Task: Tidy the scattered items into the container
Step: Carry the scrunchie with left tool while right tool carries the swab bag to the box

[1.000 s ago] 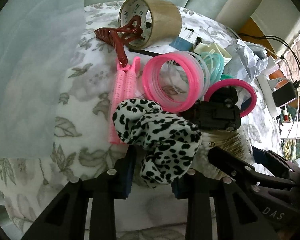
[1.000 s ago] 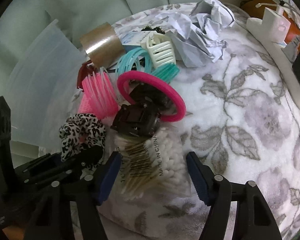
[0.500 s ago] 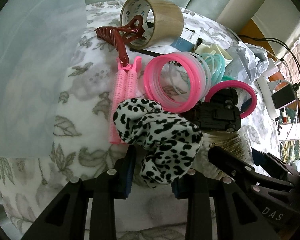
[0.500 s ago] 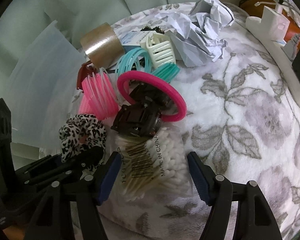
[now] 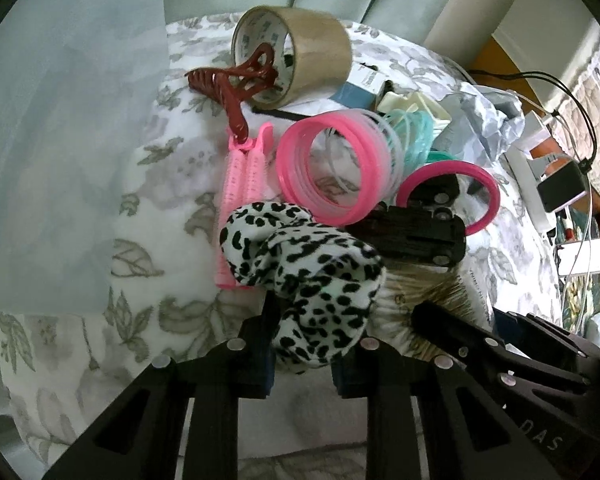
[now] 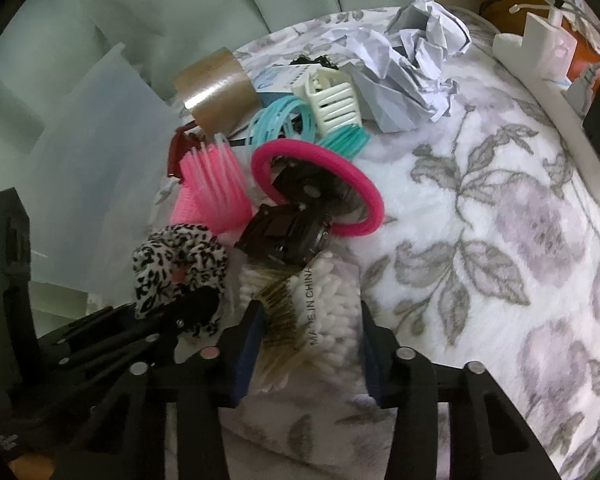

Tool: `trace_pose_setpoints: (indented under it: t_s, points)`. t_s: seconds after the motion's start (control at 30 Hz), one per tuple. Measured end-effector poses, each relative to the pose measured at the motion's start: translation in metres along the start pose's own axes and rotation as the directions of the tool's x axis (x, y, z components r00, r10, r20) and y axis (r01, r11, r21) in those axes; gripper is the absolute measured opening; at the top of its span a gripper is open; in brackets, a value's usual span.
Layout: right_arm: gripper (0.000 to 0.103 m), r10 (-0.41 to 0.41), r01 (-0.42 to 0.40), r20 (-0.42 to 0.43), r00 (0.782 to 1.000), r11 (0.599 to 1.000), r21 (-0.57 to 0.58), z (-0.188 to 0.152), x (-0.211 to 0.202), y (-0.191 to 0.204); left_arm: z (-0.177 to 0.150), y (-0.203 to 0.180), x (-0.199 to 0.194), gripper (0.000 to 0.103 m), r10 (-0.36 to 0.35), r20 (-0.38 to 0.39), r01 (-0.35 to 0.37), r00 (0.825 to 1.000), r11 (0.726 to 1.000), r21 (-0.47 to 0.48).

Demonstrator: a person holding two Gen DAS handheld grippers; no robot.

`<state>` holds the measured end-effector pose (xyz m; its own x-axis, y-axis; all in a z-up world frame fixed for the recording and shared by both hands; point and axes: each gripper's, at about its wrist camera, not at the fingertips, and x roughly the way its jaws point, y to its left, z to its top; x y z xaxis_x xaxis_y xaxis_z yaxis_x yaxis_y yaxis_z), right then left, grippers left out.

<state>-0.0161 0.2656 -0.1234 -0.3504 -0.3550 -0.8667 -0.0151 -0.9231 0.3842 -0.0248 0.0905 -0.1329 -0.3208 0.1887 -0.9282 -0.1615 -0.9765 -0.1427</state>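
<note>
A black-and-white leopard scrunchie (image 5: 300,276) lies on the floral blanket (image 5: 164,216); my left gripper (image 5: 304,348) is shut on its near end. It also shows in the right wrist view (image 6: 176,268). My right gripper (image 6: 308,340) straddles a clear bag of cotton swabs (image 6: 324,304), jaws close to both sides of it; whether they press it I cannot tell. Beyond lie a black toy car (image 6: 288,232), a pink ring (image 6: 320,188), pink bangles (image 5: 336,172) and a pink roller clip (image 5: 240,184). The translucent container (image 5: 60,128) stands at the left.
A tape roll (image 5: 296,52), a dark red claw clip (image 5: 236,84), teal bangles (image 6: 280,124), a cream claw clip (image 6: 332,96) and crumpled paper (image 6: 408,60) crowd the far side. A white power strip (image 6: 572,92) with a black adapter lies at the right.
The right gripper's jaws have narrowed around the cotton swab bag. The left gripper stays on the scrunchie; both views shift only slightly.
</note>
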Motion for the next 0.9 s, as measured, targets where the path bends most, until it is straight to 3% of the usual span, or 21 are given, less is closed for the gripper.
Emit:
trace_pose_setpoints:
  t_s: [0.2, 0.4, 0.43, 0.53, 0.9]
  points:
    - [0.04, 0.019, -0.019, 0.021, 1.0, 1.0, 0.007, -0.002, -0.022, 0.003, -0.011, -0.009, -0.025, 0.016, 0.009, 0.042, -0.01, 0.999, 1.0, 0.025]
    - [0.038, 0.045, -0.045, 0.07, 0.997, 0.999, -0.003, -0.03, -0.041, 0.004, -0.016, -0.026, -0.042, 0.016, 0.017, 0.102, -0.02, 0.995, 0.999, 0.034]
    - [0.038, 0.051, -0.051, 0.081, 0.995, 0.999, -0.004, -0.032, -0.047, 0.004, 0.002, -0.011, -0.041, 0.016, 0.018, 0.109, -0.022, 0.994, 0.999, 0.034]
    - [0.038, 0.063, -0.062, 0.114, 0.991, 0.998, -0.007, -0.037, -0.064, 0.007, 0.014, -0.001, -0.046, 0.015, 0.025, 0.143, -0.03, 0.989, 0.999, 0.032]
    - [0.038, 0.086, -0.073, 0.247, 0.965, 0.996, -0.059, -0.034, -0.075, 0.042, 0.019, -0.002, -0.093, 0.015, 0.018, 0.272, -0.032, 0.962, 0.998, 0.05]
